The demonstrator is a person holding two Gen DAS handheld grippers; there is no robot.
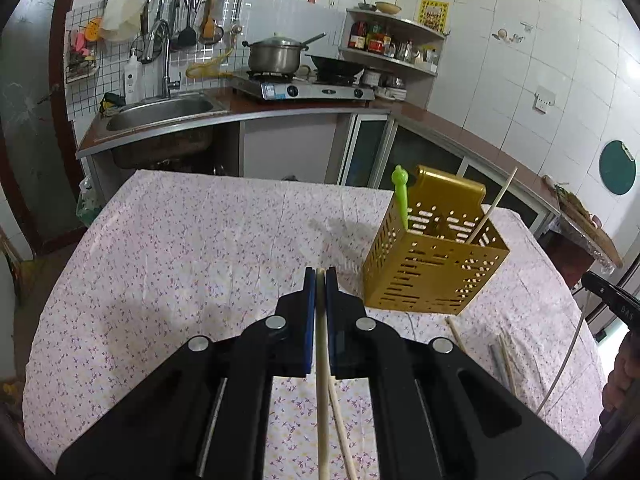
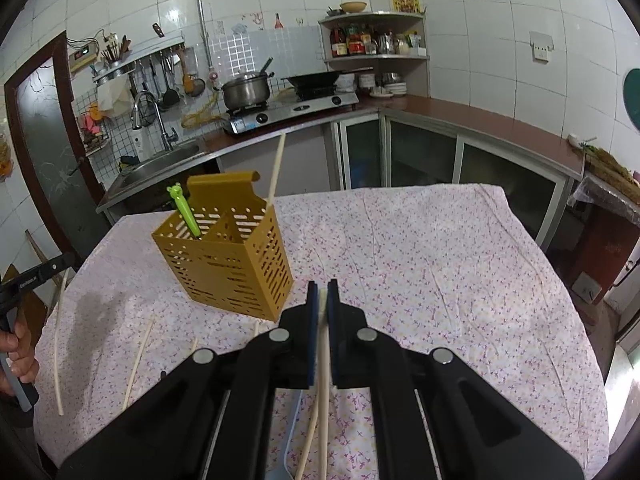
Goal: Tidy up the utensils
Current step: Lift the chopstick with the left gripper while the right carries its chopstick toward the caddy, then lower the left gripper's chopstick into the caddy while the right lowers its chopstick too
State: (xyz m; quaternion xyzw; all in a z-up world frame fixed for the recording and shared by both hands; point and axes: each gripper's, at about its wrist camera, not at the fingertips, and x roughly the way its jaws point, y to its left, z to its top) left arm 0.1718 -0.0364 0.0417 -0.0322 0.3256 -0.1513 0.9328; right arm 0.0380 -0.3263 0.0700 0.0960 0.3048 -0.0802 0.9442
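Left wrist view: left gripper [image 1: 320, 276] at bottom centre, fingers [image 1: 309, 300] clenched on a pale chopstick [image 1: 322, 380] that runs lengthwise between them toward the bottom edge. A second chopstick [image 1: 342, 428] lies beneath on the floral cloth of the bench [image 1: 180, 260]. Gold perforated utensil holder [image 1: 434, 264] sits right of centre on the bench, appearing tilted. A green-handled utensil [image 1: 401, 196] stands in its left side; one chopstick [image 1: 494, 204] leans out of its right side. More loose chopsticks [image 1: 507, 364] lie on the cloth at lower right. The right gripper's edge [image 1: 612, 296] shows at the far right.

Right wrist view: right gripper [image 2: 323, 288] at bottom centre, fingers [image 2: 312, 312] clenched on a chopstick [image 2: 323, 392]; another chopstick [image 2: 310, 440] lies beside it below. Utensil holder [image 2: 236, 264] left of centre, divided into compartments: green utensil [image 2: 186, 210] in the left compartment, chopstick [image 2: 277, 172] upright at the rear right corner. Loose chopsticks [image 2: 138, 364] lie at lower left on the bench [image 2: 440, 280]. Left gripper's edge [image 2: 36, 276] at far left.
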